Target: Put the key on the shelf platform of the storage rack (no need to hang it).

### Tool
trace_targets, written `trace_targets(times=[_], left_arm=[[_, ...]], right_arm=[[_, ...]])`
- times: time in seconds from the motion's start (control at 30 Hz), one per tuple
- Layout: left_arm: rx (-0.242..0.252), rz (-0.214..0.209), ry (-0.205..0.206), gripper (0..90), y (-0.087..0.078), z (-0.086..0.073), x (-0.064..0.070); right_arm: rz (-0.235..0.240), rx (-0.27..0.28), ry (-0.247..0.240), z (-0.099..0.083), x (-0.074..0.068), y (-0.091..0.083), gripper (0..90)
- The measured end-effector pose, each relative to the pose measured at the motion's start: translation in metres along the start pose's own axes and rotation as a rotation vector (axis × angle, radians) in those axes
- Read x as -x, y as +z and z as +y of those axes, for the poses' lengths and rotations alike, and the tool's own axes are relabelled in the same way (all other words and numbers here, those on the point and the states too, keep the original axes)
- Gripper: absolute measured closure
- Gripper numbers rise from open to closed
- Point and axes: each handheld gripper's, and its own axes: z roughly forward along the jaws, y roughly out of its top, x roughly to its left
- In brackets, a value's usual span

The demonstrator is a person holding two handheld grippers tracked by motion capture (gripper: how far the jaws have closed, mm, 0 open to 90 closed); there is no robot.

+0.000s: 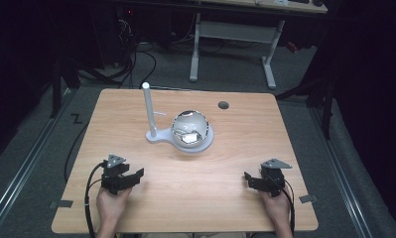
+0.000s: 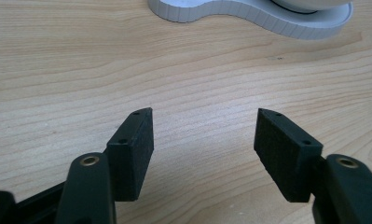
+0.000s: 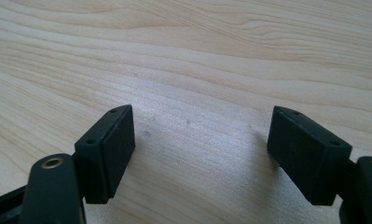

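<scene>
A dim room with dark floor and a white-legged desk at the back surrounds a pale wooden surface [image 1: 136,198]. Near its middle stands a white base [image 1: 158,137] carrying an upright white post [image 1: 148,109] and, beside the post, a shiny globe [image 1: 189,128] that rests in the base's round cup. A small dark hole [image 1: 223,105] sits in the surface beyond it.

A person's hands hold the two tools low at the near edge, well apart from each other. The left gripper [image 1: 130,177] and the right gripper [image 1: 251,179] both rest near the surface with jaws wide and nothing between them. In the left gripper view, the base's ribbed rim [image 2: 249,11] lies ahead, well beyond the fingertips [image 2: 132,149].

Judging the risks: the globe looks smooth and round, so the jaws could slide off it and send it rolling across the surface. A reach that clips the slim post could tip or drag the light base. Squeezing off-centre would likely squirt the globe sideways out of its cup.
</scene>
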Motion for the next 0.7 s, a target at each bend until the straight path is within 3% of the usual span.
trace_targets(times=[0.27,0.4,0.7], left_arm=[[-0.027,0.011,0.012,38.2,0.011,-0.007,0.004],[-0.049,0.020,0.050,38.2,0.016,-0.007,0.009],[-0.042,0.054,0.109,38.1,0.024,-0.008,0.017]], right_arm=[[0.000,0.000,0.000,0.000,0.000,0.000,23.6],[0.000,0.000,0.000,0.000,0.000,0.000,23.6],[-0.002,-0.002,0.000,0.000,0.000,-0.001,23.6]])
